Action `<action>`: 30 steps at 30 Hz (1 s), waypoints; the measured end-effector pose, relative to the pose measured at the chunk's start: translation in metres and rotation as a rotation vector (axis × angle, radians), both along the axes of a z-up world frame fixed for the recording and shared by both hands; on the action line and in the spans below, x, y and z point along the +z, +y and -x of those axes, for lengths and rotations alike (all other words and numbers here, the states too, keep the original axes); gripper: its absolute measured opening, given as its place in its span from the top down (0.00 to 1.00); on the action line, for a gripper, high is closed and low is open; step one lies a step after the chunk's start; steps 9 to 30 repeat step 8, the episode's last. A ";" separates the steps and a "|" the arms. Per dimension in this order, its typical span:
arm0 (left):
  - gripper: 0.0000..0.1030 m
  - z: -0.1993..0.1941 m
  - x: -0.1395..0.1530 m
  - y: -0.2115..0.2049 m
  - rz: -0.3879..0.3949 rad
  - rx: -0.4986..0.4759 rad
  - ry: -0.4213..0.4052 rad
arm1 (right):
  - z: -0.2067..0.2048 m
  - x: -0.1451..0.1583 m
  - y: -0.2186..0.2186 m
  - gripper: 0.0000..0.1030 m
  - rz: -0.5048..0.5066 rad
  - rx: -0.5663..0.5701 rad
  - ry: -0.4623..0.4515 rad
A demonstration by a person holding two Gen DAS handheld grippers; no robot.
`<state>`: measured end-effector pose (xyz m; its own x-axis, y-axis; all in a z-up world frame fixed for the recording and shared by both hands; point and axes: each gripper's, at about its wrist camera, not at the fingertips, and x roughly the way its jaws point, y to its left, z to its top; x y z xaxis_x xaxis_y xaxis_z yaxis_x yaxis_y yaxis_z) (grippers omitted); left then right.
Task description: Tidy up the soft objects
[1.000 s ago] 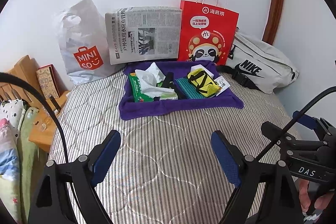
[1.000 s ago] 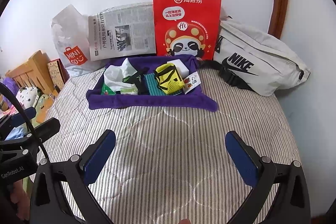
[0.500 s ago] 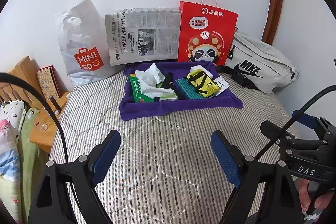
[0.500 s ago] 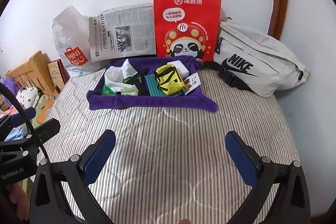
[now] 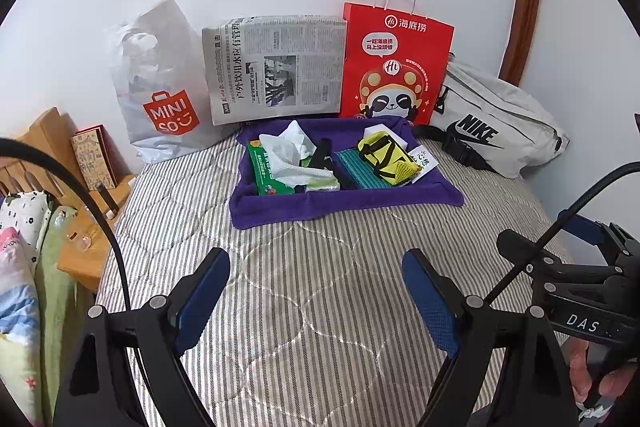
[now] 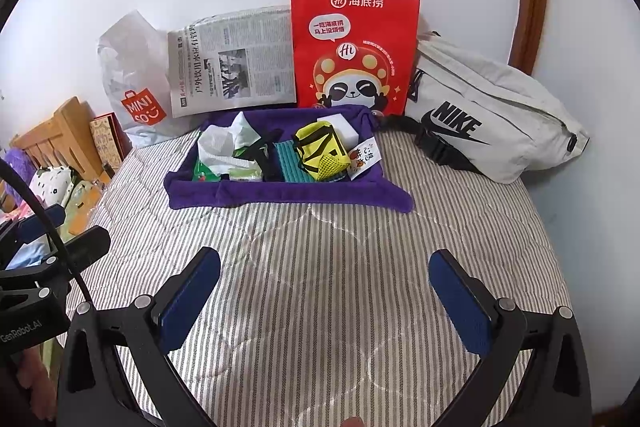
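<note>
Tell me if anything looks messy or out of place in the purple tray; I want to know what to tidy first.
The white tissue lies crumpled and loose over the green packet on the left of the purple tray. The yellow pouch sits askew on the teal mat. Nothing looks spilled or damaged.

Both wrist cams sit low over the bed [image 5: 320,307], facing fwd toward the wall, well back from the purple tray [image 5: 344,201]. Left cam looks from slightly left, right cam from slightly right. Both share tray, red bag [image 6: 354,51], newspaper [image 6: 232,63], Nike bag [image 6: 492,119].
</note>
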<state>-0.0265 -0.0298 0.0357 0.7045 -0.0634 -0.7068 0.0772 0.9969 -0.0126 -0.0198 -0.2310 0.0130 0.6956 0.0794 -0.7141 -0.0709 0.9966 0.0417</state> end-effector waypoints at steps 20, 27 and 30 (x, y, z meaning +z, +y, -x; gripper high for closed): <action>0.15 0.001 -0.001 0.004 0.002 0.006 -0.005 | 0.000 0.000 0.002 0.00 0.003 0.000 0.000; 0.15 0.001 -0.001 0.004 0.002 0.006 -0.005 | 0.000 0.000 0.002 0.00 0.003 0.000 0.000; 0.15 0.001 -0.001 0.004 0.002 0.006 -0.005 | 0.000 0.000 0.002 0.00 0.003 0.000 0.000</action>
